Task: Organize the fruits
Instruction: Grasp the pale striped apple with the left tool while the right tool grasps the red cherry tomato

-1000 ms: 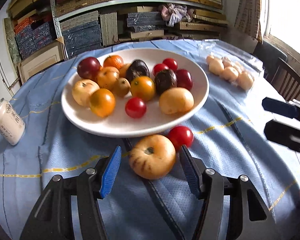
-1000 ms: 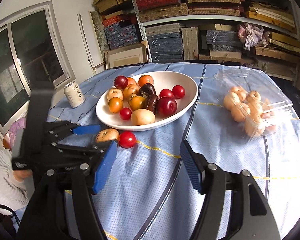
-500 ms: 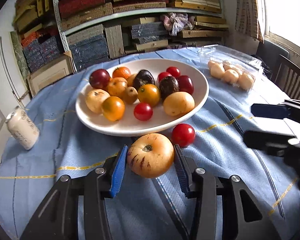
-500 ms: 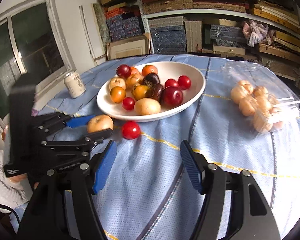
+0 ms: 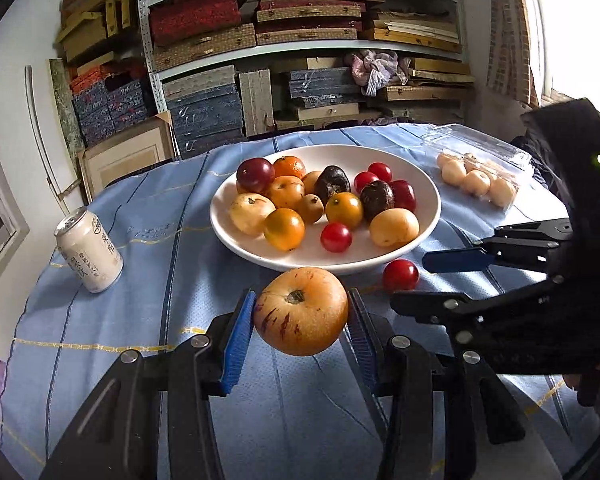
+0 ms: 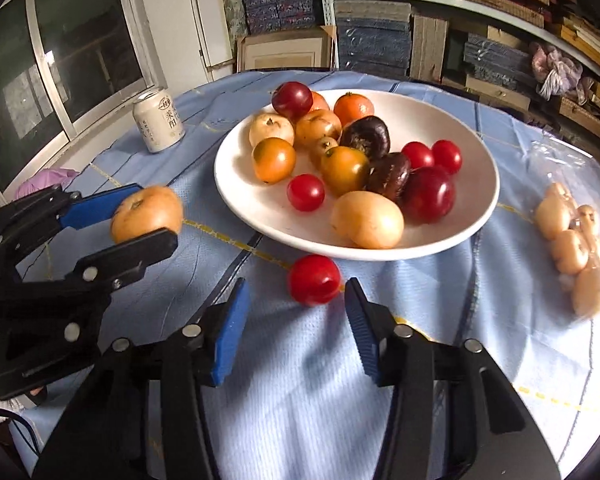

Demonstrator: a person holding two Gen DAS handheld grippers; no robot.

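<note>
Your left claw (image 5: 301, 314) grips the striped orange-yellow fruit (image 5: 301, 310) just in front of the white bowl (image 5: 428, 224) of mixed fruit. Your right claw (image 6: 296, 326) is spread wide, with the loose red cherry tomato (image 6: 314, 279) on the blue tablecloth (image 6: 440, 300) just ahead between its fingers. The white can (image 5: 89, 256) carries Chinese characters, too small to read reliably.

A home storeroom or dining corner. Behind the cloth-covered table (image 5: 140, 320), shelves (image 5: 300, 44) hold stacked boxes; a window (image 6: 60, 60) stands beside it.
</note>
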